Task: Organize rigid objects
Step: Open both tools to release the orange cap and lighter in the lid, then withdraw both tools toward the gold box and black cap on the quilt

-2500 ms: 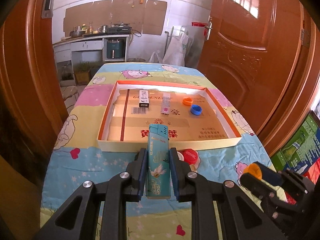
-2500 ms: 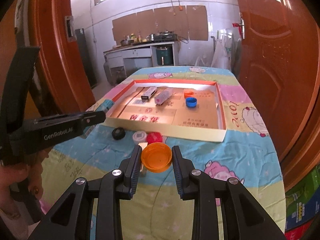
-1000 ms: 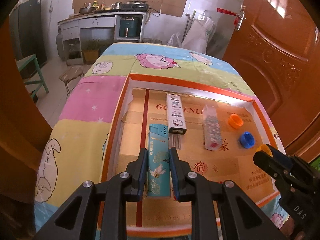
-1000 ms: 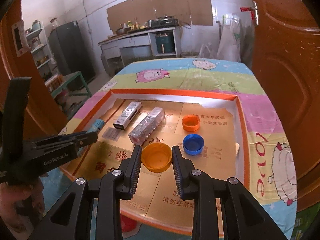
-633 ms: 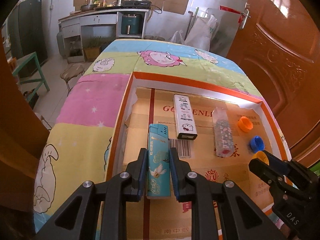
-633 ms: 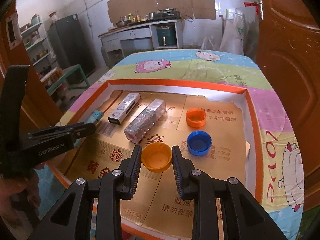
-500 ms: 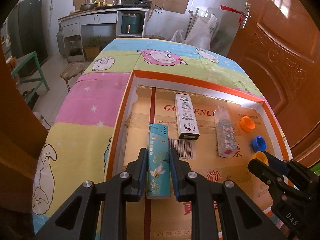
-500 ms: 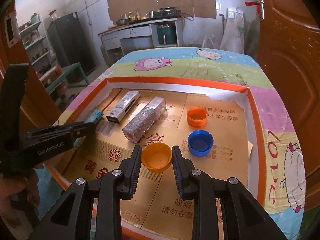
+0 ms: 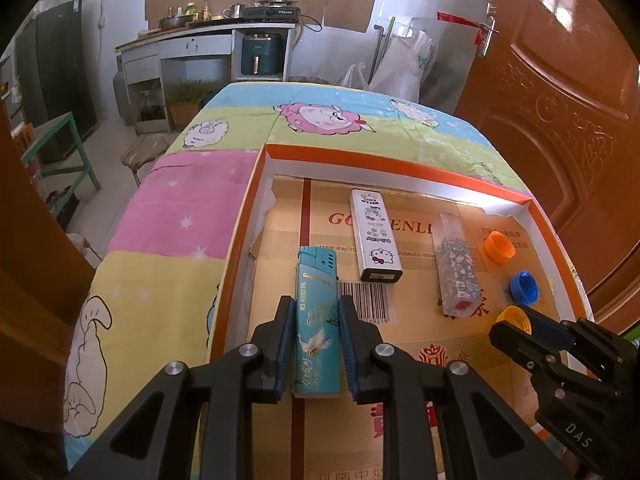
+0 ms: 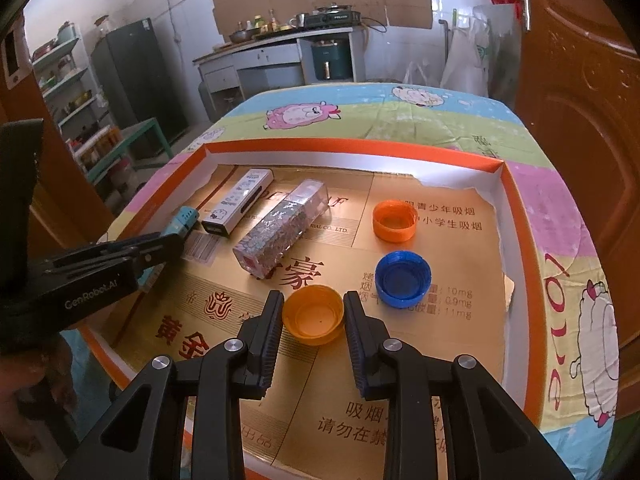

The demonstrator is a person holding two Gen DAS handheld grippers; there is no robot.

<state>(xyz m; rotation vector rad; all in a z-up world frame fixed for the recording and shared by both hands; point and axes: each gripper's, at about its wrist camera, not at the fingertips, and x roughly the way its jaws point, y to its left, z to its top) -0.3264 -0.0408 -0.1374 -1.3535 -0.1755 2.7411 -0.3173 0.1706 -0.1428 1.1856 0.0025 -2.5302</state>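
A teal lighter [image 9: 316, 320] is gripped flat between the pads of the left hand-held gripper [image 9: 316, 336], and it is held low over the left side of the box [image 9: 400, 166], just beside the left wall. It seems to be held there so it can be laid down next to the other long things. An orange cap [image 10: 313, 314] is gripped by the right hand-held gripper [image 10: 313, 320], open side up, near the front of the box and just beside the blue cap [image 10: 403, 278]. It is likely being put there so the caps are kept together in a line. Things in the box seem to be sorted by kind: long ones to the left, round ones to the right. Counted with the held ones, three long things are seen: the teal lighter, a white lighter [image 9: 374, 236] and a clear lighter [image 9: 456, 268]. Three caps are seen: two orange and one blue. The box is set on a bench with a cartoon cloth [image 9: 176, 216].
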